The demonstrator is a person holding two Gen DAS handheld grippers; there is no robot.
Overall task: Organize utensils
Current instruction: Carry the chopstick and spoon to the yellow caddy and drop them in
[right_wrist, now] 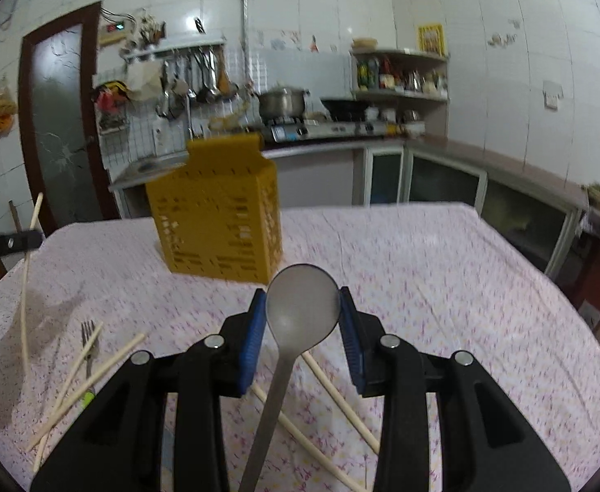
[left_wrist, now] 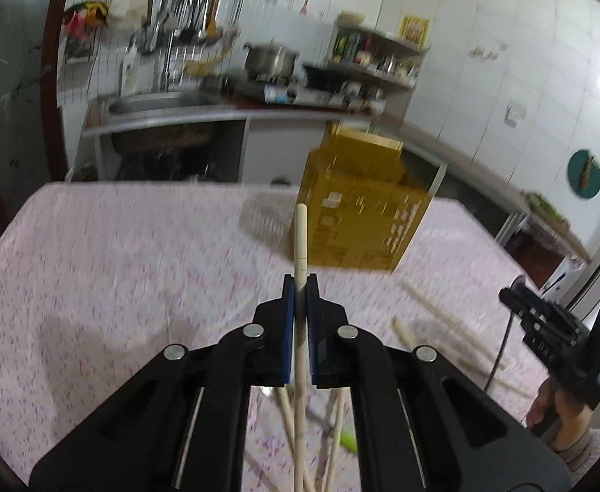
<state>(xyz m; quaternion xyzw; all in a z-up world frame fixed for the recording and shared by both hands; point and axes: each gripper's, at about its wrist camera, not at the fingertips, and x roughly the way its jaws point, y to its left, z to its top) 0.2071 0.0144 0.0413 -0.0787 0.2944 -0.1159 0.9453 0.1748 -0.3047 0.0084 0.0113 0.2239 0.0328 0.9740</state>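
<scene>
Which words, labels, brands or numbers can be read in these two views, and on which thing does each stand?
No text can be read for certain.
Yellow sign on the wall: print too small.
Bottle labels on the shelf: too small.
White marks on the body of the right gripper, seen from the left wrist: blurred.
Yellow utensil holder: only slots, no text.

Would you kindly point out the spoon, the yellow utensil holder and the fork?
spoon (right_wrist: 302, 307), right wrist view, on its bowl.
yellow utensil holder (right_wrist: 217, 221), right wrist view, on its front wall.
fork (right_wrist: 87, 333), right wrist view, on its tines.
</scene>
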